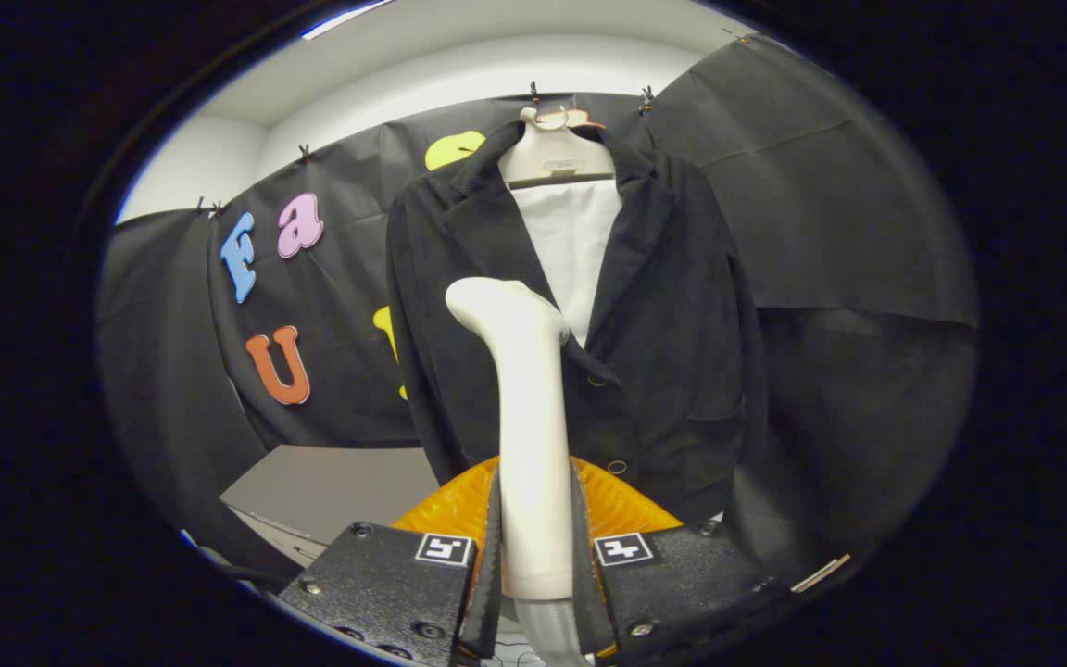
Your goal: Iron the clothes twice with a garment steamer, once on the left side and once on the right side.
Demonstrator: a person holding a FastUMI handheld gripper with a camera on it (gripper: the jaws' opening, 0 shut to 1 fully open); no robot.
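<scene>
The gripper [536, 547] is clenched on the steamer [524, 408], holding its handle upright so the head faces the jacket [663, 306] hanging on a hanger [557, 153] just beyond, ready to steam one side.

A black cloth wall [821, 232] covers the back and right of the scene, hanging in broad creased panels. Small clips [646, 97] pin its top edge at several spots across the upper part of the frame. Above the cloth, a white wall [459, 83] curves across the top, with a bright strip of light [339, 18] at the upper left. At the lower left, a pale grey flat surface [339, 482] meets the bottom of the cloth. An orange ribbed translucent piece [445, 509] sits low in the centre of the frame.
</scene>
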